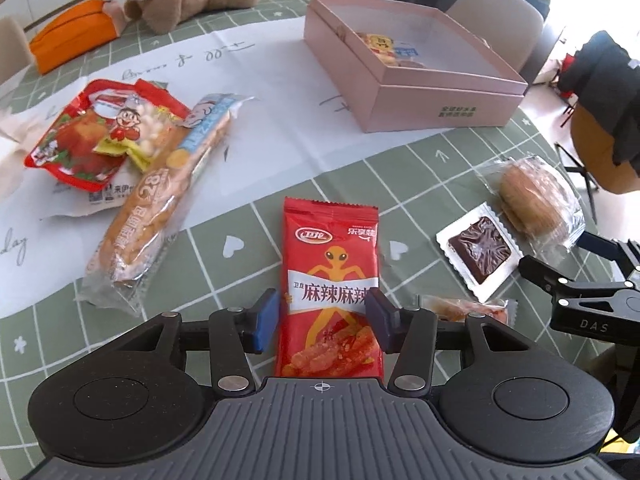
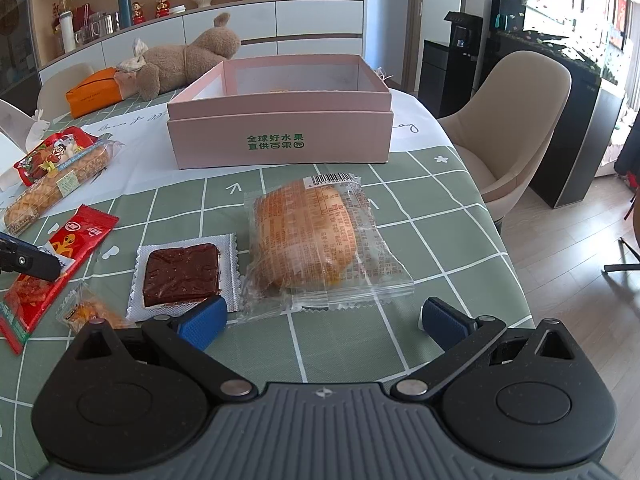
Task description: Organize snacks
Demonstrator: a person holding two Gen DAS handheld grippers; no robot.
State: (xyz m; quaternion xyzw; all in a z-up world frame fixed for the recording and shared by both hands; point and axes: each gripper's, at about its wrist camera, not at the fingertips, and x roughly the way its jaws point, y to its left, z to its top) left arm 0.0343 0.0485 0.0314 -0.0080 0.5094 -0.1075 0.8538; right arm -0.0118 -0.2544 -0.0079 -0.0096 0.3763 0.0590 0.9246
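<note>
At the far left of the table (image 1: 248, 264) lay a red snack bag (image 1: 86, 136) touching a long bread roll pack (image 1: 160, 200). Your left gripper (image 1: 326, 318) stood with its jaws apart on both sides of the red spicy packet (image 1: 330, 276); the right pad seemed to touch the packet's edge, the left pad stood just beside it, so it was not yet gripped. A small orange snack (image 2: 90, 310) lay near its right side. Further right were the brown square packet (image 2: 184, 274) and the wrapped bun (image 2: 316, 236). Your right gripper (image 2: 322, 318) was wide open, near the bun, holding nothing. The pink box (image 2: 280, 120) stood open at the far side, with some snacks inside.
</note>
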